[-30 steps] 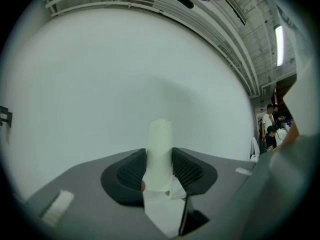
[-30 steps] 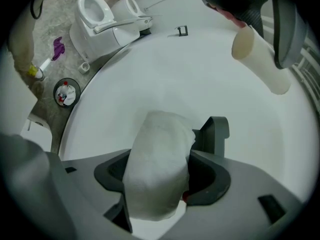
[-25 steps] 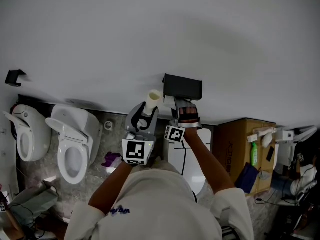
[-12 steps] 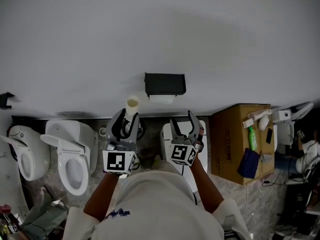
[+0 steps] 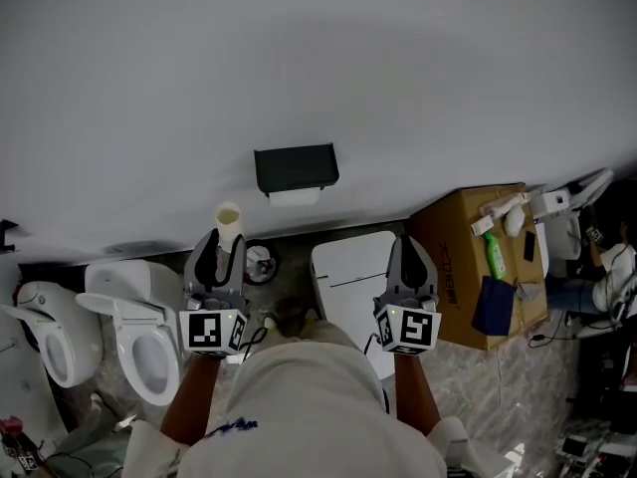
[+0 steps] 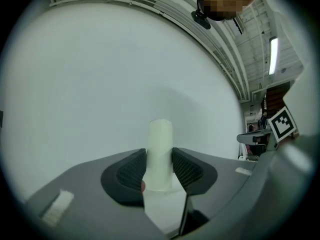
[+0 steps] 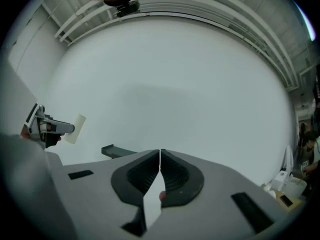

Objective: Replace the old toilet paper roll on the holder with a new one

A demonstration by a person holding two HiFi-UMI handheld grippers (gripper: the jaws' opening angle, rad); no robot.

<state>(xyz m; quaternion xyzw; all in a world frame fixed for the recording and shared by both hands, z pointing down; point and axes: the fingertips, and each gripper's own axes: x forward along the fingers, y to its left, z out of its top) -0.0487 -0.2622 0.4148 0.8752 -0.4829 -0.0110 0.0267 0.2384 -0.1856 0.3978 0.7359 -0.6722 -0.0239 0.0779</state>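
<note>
Wide shot first: the plain pale grey wall (image 5: 318,68) fills most of the head view, and the marbled stone floor (image 5: 518,386) runs along its foot. Down on that floor, a brown cardboard box (image 5: 453,257) stands against the wall's foot at the right, a white oval toilet (image 5: 139,337) sits at the left, and a flat white toilet lid (image 5: 353,272) lies between them, right in front of the person. On the wall, just above its bottom edge, there's the black box-shaped paper holder (image 5: 296,167), with a strip of white paper (image 5: 295,196) showing under it. Now the tools. The left gripper (image 5: 221,249) is part-way closed, both ribbed pads pressed against the pale cardboard toilet-roll tube (image 5: 228,222); the tube sticks out past the jaw tips, clear of the holder and off to its lower left. The left gripper view confirms it, tube (image 6: 160,149) pinched squarely in that gripper (image 6: 160,170). Over on the other side, the right gripper (image 5: 411,252) has just been closing, and its own view shows it (image 7: 160,160) with pads together, nothing between them
</note>
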